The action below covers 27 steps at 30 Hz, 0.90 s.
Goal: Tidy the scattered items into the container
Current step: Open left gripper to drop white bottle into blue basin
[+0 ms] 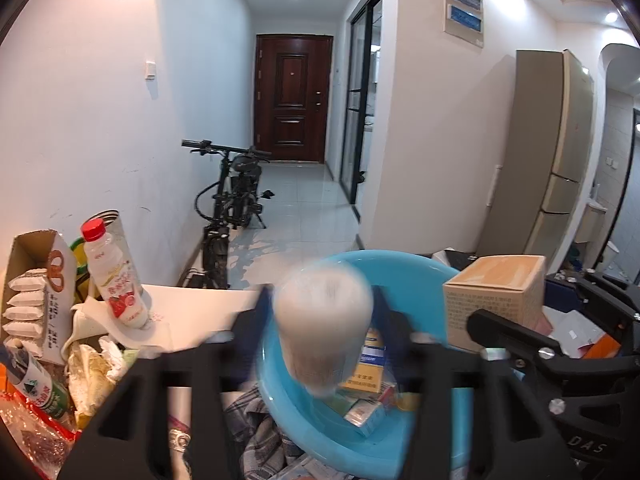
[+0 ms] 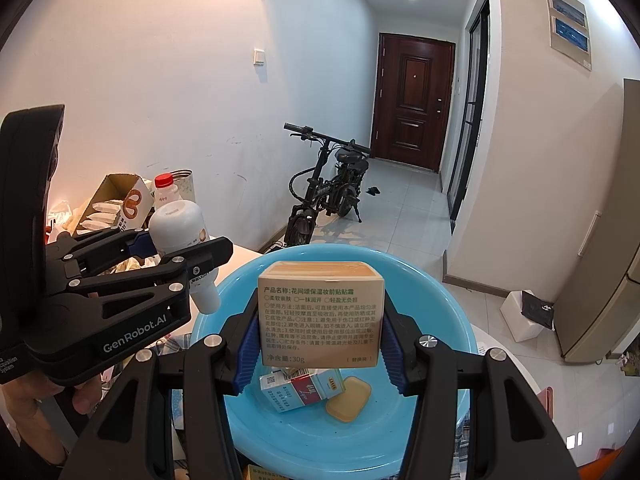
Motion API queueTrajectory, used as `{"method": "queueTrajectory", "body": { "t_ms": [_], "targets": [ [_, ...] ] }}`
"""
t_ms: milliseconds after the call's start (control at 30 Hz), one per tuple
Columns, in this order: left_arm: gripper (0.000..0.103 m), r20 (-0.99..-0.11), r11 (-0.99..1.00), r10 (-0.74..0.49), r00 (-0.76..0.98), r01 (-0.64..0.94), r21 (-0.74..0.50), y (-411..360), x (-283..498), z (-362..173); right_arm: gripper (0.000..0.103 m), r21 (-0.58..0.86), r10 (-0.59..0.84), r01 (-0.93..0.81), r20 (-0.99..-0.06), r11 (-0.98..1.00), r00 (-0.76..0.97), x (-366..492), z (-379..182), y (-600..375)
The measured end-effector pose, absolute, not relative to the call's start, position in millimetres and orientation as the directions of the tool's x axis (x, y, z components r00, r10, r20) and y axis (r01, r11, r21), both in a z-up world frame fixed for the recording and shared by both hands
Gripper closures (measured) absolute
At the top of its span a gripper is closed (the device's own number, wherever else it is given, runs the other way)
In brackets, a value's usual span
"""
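A blue plastic basin (image 1: 360, 446) (image 2: 432, 292) holds small boxes (image 2: 302, 390) and a yellow soap bar (image 2: 349, 398). My left gripper (image 1: 322, 312) is shut on a white bottle (image 1: 324, 320), blurred, held above the basin's left rim; the right wrist view shows the left gripper (image 2: 180, 248) with that bottle (image 2: 180, 224). My right gripper (image 2: 320, 332) is shut on a beige cosmetics box (image 2: 320, 312) above the basin; the box also shows in the left wrist view (image 1: 494, 304), held by the right gripper (image 1: 500, 332).
A red-capped drink bottle (image 1: 114, 276), an open snack carton (image 1: 34, 292), a green-label bottle (image 1: 36, 384) and wrappers crowd the table's left side. A checked cloth (image 1: 256, 428) lies under the basin. A bicycle (image 1: 232, 196) stands in the hallway.
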<state>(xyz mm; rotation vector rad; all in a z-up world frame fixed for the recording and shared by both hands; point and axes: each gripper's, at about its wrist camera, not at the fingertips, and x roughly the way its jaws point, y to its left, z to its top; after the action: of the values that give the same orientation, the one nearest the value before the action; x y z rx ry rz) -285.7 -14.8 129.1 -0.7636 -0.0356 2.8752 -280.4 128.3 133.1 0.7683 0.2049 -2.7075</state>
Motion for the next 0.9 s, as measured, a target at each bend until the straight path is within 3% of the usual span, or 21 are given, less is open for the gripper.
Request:
{"method": "queueTrajectory", "body": {
  "t_ms": [33,67,333,900],
  "targets": [
    [0.002,-0.487,-0.991,0.130,-0.864,-0.122,-0.047,-16,-286,129,0.049,-0.050,-0.263,0.340,-0.532,-0.939,-0.805,-281,134,128],
    [0.001,-0.476,-0.996,0.093,-0.874,-0.089,-0.031,-18,-287,129,0.049,-0.049,-0.264,0.340,-0.532,-0.939,-0.805,-281,134,128],
    [0.000,-0.492,-0.996,0.079,-0.867,-0.044,-0.084,-40,-294,128,0.049,-0.053,-0.260,0.339,-0.535,-0.939,-0.804,-283,132,126],
    [0.000,-0.491,-0.995,0.087,-0.867,-0.054,-0.081,-38,-290,126,0.049,-0.055,-0.260,0.341,-0.536,-0.939,-0.803,-283,132,125]
  ]
}}
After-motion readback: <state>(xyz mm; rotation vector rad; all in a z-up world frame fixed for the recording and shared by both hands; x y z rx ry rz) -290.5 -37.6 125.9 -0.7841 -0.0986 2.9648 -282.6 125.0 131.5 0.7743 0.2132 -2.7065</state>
